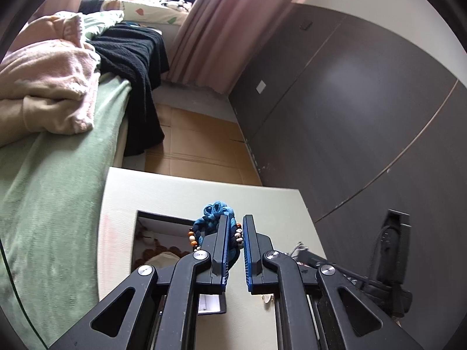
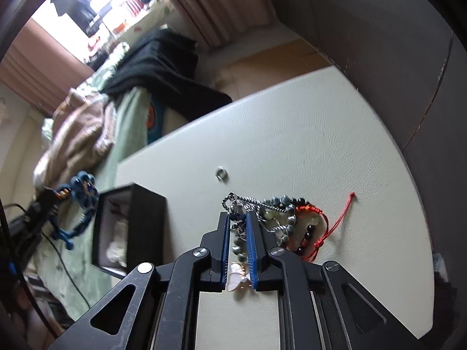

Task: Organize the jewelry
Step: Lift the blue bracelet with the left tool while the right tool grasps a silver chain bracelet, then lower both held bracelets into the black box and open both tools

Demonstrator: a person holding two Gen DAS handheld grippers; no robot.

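Observation:
My left gripper (image 1: pixel 235 218) is shut on a blue braided bracelet (image 1: pixel 216 213) with small wood and white beads, held above the pale table (image 1: pixel 204 192) near an open jewelry box (image 1: pixel 157 233). The right wrist view shows that bracelet (image 2: pixel 81 195) dangling from the left gripper (image 2: pixel 57 197), left of the black box (image 2: pixel 146 204). My right gripper (image 2: pixel 237 218) points down into a pile of jewelry, its pads pinching a silver chain (image 2: pixel 233 201) with a dark blue bead. Grey-green bead bracelets (image 2: pixel 289 218) and a red cord bracelet (image 2: pixel 321 224) lie just to its right.
A small metal ring (image 2: pixel 221 173) lies alone on the table top (image 2: pixel 292 145). A bed with a green cover (image 1: pixel 52 189) and heaped clothes runs along the left. A dark wardrobe (image 1: pixel 364 102) stands on the right. A black device with cables (image 1: pixel 394 248) sits at the table's right edge.

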